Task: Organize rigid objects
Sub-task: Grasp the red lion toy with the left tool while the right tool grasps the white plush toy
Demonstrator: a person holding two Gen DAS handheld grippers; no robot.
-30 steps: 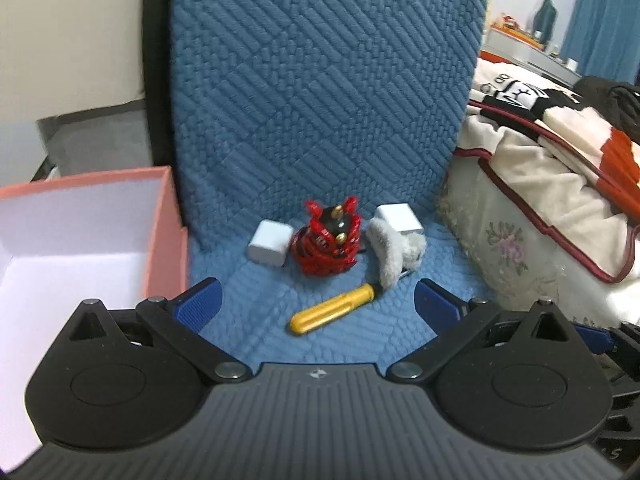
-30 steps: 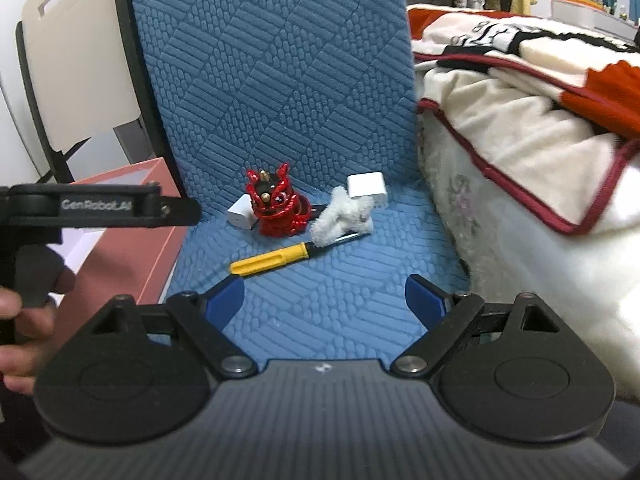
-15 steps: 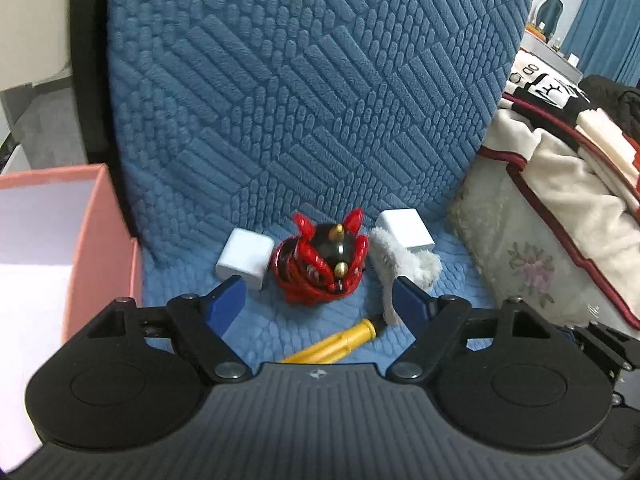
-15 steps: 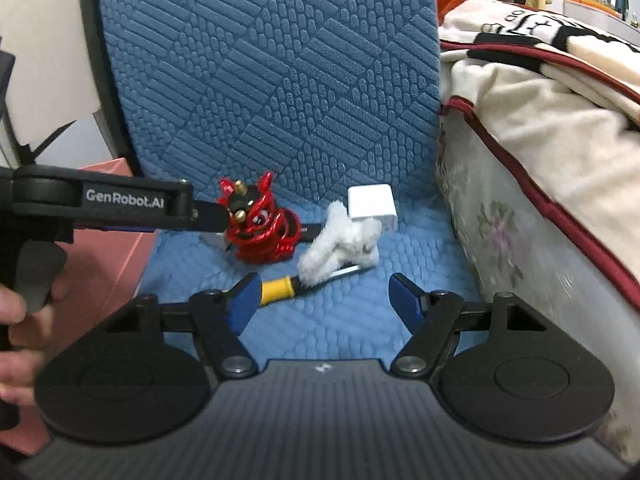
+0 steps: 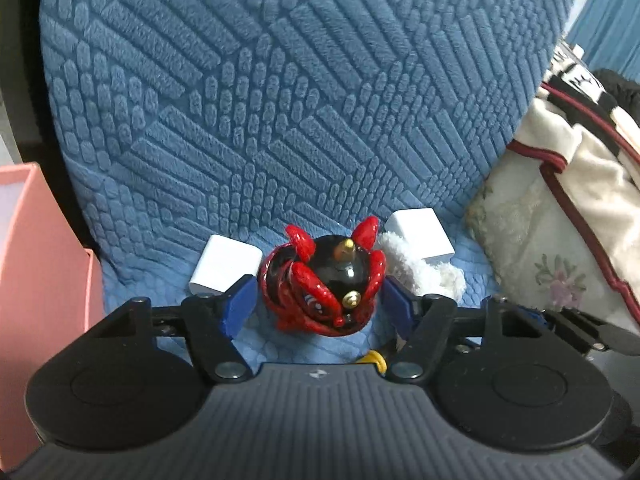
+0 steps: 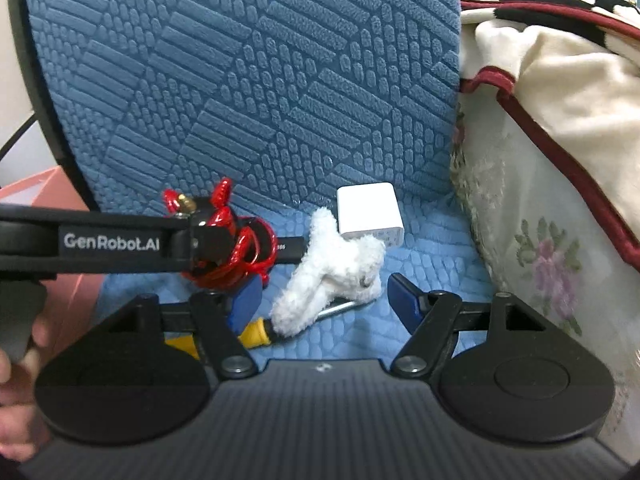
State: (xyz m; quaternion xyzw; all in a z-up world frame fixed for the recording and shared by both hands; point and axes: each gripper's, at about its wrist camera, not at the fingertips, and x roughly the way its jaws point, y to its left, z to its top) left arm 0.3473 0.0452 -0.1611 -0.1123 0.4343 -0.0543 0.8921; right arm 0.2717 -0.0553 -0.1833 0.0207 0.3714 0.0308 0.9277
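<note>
Now the left gripper (image 5: 318, 300) brackets the red-and-black figurine (image 5: 324, 280) with jaws spread, while the right gripper (image 6: 326, 300) gapes around the white plush (image 6: 332, 268).

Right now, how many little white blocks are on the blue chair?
2. One white block sits left of the red toy; the other white block sits to its right, behind the fluffy white thing. More could be hidden.

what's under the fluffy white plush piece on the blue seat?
Under the fluffy white plush piece, a yellow-handled screwdriver lies on the blue quilted seat cushion. Its handle end and a bit of metal shaft show; the middle is covered.
</note>
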